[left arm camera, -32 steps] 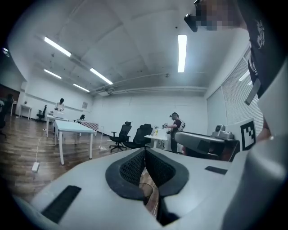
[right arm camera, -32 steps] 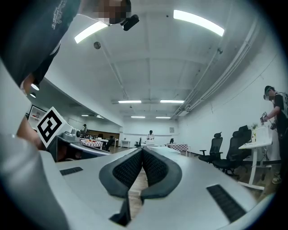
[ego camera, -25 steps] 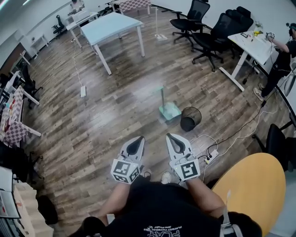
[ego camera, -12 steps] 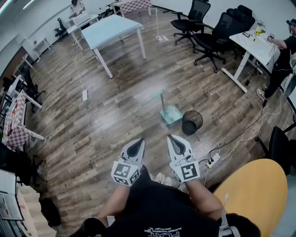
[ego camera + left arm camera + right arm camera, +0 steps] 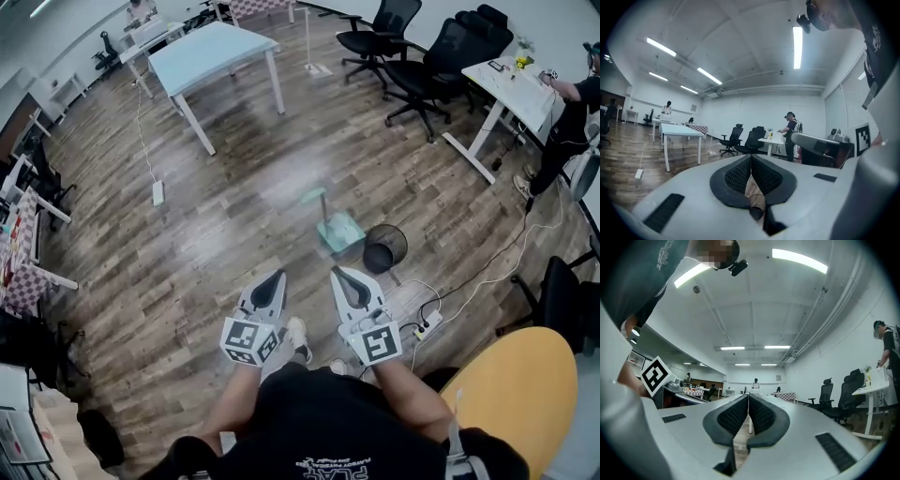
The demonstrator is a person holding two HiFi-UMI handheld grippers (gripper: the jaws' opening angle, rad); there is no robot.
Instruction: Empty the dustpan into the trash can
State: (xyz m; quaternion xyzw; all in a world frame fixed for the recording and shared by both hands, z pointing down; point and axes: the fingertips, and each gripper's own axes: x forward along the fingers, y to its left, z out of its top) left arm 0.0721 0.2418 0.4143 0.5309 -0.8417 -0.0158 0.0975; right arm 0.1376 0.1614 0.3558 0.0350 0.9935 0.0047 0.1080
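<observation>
Dustpan (image 5: 341, 229) and trash can (image 5: 385, 247) stand side by side on the floor (image 5: 206, 253), ahead of the person and well apart from both claws. Judging from this, the task has hardly begun: nothing is picked up and nothing tipped. What is left is everything that matters: getting to the pan, taking its handle, lifting it over the can's mouth and tilting it out.

The left claw (image 5: 278, 276) is fully closed with nothing in it; in its own view the two ribbed black pads meet at the tip, and only floor shows through the gap lower down. The right claw (image 5: 336, 272) is the same: pads pressed together, empty. Both are held out level in front of the person's body, side by side.

The dustpan looks like pale green plastic, a shallow scoop with a thin upright handle rising from its back edge. Whether it holds any sweepings is too small to tell. The can is round, black and open-topped, tapering a little toward the bottom; it seems to be wire mesh. The floor is wood-look plank, grey-brown and slightly glossy. A white power strip (image 5: 429, 322) and its cables lie near the can — something to step around on the way in.
</observation>
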